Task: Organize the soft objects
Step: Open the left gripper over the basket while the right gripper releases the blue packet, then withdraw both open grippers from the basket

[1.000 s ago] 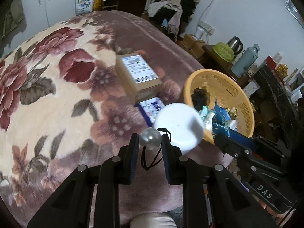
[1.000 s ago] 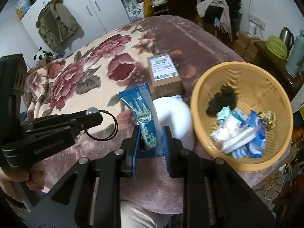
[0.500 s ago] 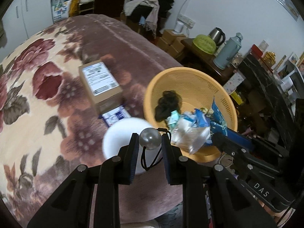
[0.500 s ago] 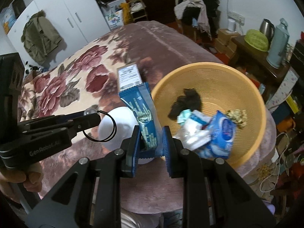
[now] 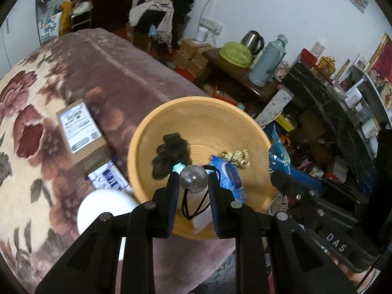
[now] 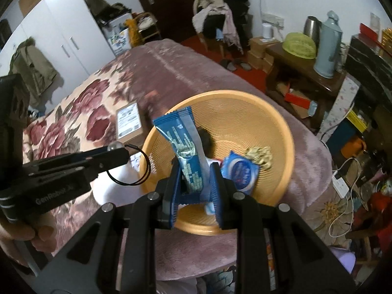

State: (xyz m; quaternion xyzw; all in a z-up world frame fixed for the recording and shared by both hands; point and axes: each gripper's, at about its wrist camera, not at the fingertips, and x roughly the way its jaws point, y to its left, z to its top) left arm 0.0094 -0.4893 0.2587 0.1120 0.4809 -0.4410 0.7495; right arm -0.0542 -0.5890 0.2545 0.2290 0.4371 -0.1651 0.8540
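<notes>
The big orange mesh basket [image 6: 281, 132] is sitting at the near edge of the plush floral blanket [image 5: 44, 93], filling the middle of both views, round and shallow with a fine woven-looking wall. Inside it a dark fuzzy bundle [image 5: 169, 152] is lying toward ten o'clock, a blue-and-white round-printed packet [image 6: 241, 171] is resting near the centre, and a small pale yellow knotted piece [image 6: 259, 155] is sitting at about two o'clock of that packet. The right gripper [image 6: 194, 181] is holding a long blue snack wrapper [image 6: 186, 147] upright over the basket's near side, its lower end clamped between the blue pads, though the jaws are beginning to ease apart. The left gripper [image 5: 193, 183] is pinching a hair tie [image 5: 193, 178], a pearly grey bead squeezed between the pads with its thin black elastic loop dangling below, over the basket's six o'clock rim. At nine o'clock of the basket a brown cardboard box [image 5: 78, 129] with a white label is lying on the blanket, and a white round object [image 5: 103, 208] is sitting at seven o'clock, just outside the rim.
</notes>
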